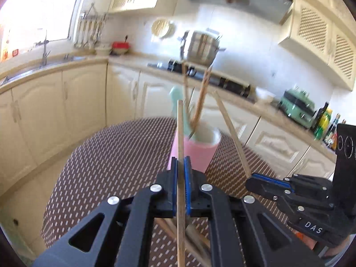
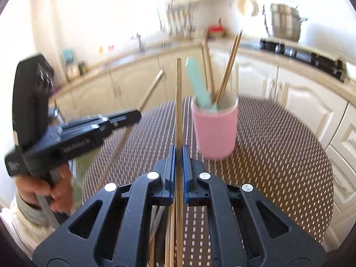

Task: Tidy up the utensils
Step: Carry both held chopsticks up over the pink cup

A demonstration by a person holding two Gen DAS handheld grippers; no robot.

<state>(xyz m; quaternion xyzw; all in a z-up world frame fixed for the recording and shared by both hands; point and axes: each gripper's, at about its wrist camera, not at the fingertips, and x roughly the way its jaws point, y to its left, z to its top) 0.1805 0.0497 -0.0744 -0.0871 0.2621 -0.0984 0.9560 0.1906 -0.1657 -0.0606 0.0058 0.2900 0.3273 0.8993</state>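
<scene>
Cream kitchen cabinets and a counter with a steel pot ring a round tabletop covered in a brown patterned mat, and on it stands a pink cup already holding a mint-green handle and a few wooden chopsticks.

Both grippers carry a single chopstick each, so the step in hand looks like the carry toward the cup. The left gripper has its jaws pressed together on the left chopstick, which stands nearly upright between the blue pads, its upper end in front of the cup's rim. The right gripper likewise pinches the right chopstick tight, with the stick rising straight ahead and the cup just to its right. In the left wrist view the right gripper shows from the side with its stick slanting up toward the cup; in the right wrist view a hand grips the left tool's handle.

More sticks lie on the mat beneath the jaws, so sorting seems unfinished. My judgement is that the next move calls for tipping each stick's lower end over the cup's mouth, clear of the sticks already leaning inside, then spreading the jaws to let it drop
</scene>
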